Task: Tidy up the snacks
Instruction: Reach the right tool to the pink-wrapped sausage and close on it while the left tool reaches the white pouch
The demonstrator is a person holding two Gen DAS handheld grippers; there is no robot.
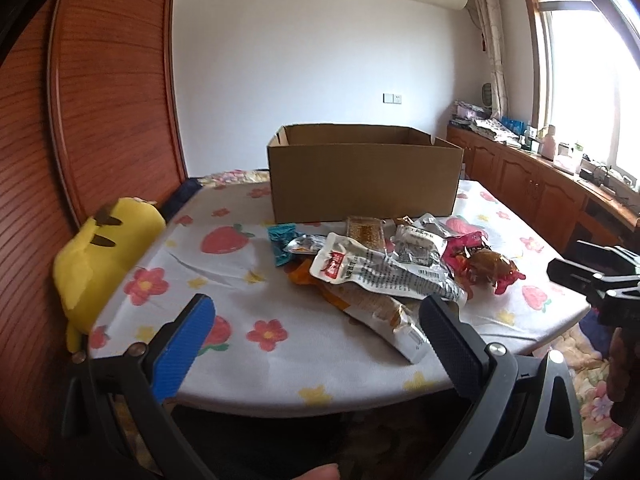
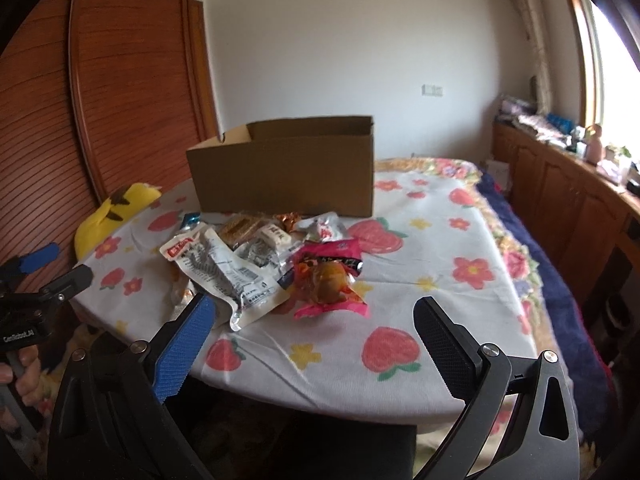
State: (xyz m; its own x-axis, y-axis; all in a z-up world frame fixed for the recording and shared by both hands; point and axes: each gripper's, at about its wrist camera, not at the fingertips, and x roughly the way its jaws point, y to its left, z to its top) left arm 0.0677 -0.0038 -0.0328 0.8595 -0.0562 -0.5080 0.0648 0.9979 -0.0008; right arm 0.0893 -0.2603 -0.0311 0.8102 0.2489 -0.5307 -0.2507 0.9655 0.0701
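Observation:
A heap of snack packets (image 1: 384, 264) lies on the flowered tablecloth (image 1: 240, 288) in front of an open cardboard box (image 1: 364, 176). The heap includes a white packet with a red label (image 1: 360, 268), a pink packet with a brown snack (image 1: 486, 266) and a teal packet (image 1: 282, 242). My left gripper (image 1: 316, 332) is open and empty, near the table's front edge, short of the heap. In the right wrist view the heap (image 2: 264, 260), pink packet (image 2: 330, 280) and box (image 2: 284, 172) show. My right gripper (image 2: 310, 328) is open and empty, just before the pink packet.
A yellow plush toy (image 1: 100, 256) sits at the table's left edge against a wooden wardrobe (image 1: 80, 120). A wooden cabinet (image 1: 540, 184) with clutter runs along the right under the window. A flowered blanket (image 2: 520, 240) lies right of the table.

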